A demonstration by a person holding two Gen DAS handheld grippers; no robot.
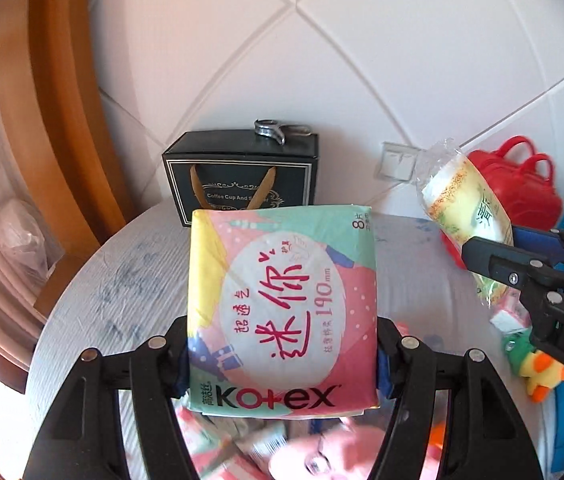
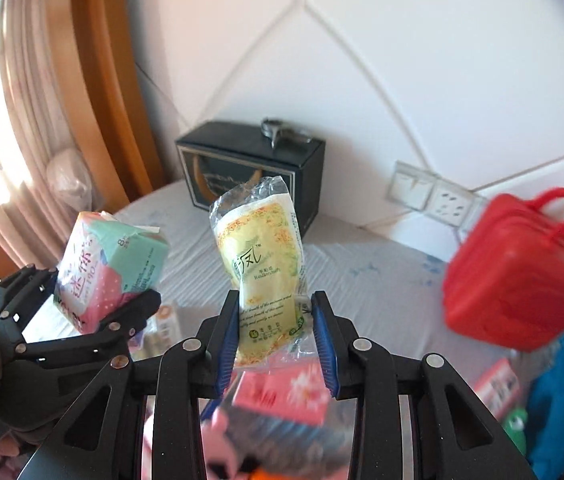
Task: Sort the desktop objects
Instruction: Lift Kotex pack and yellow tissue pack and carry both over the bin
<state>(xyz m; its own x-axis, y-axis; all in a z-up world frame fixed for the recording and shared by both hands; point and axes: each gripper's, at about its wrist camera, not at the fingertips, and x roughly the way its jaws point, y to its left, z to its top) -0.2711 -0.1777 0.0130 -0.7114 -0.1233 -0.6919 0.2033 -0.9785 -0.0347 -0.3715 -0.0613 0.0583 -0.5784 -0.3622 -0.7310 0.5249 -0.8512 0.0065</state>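
Both grippers loaded, both items held off the table point(image 1: 94, 280).

Left gripper point(image 1: 282, 360): jaws clamped on the lower sides of the square, soft-plastic Kotex pad pack in pink, mint and yellow point(image 1: 282, 304). It stands upright between the pads, printed face toward the camera. I judge it light and squashy: the wrapper looks slick, and the grip sits low, so the top could lean if I swing fast.

Right gripper point(image 2: 278, 336): jaws closed on the lower half of the small yellow tissue packet in clear crinkled film point(image 2: 262, 264). It tilts slightly left, top seal flaring free. I judge it very light and compressible; the film looks slippery, and the blue pads point(image 2: 324, 344) bite the body rather than the seal, which is the better hold.

Behind, against the wall: black gift box with gold ribbon point(image 1: 242, 180). To the right, a red plastic handled case point(image 2: 518, 276).

Handling note: move slowly and release low.
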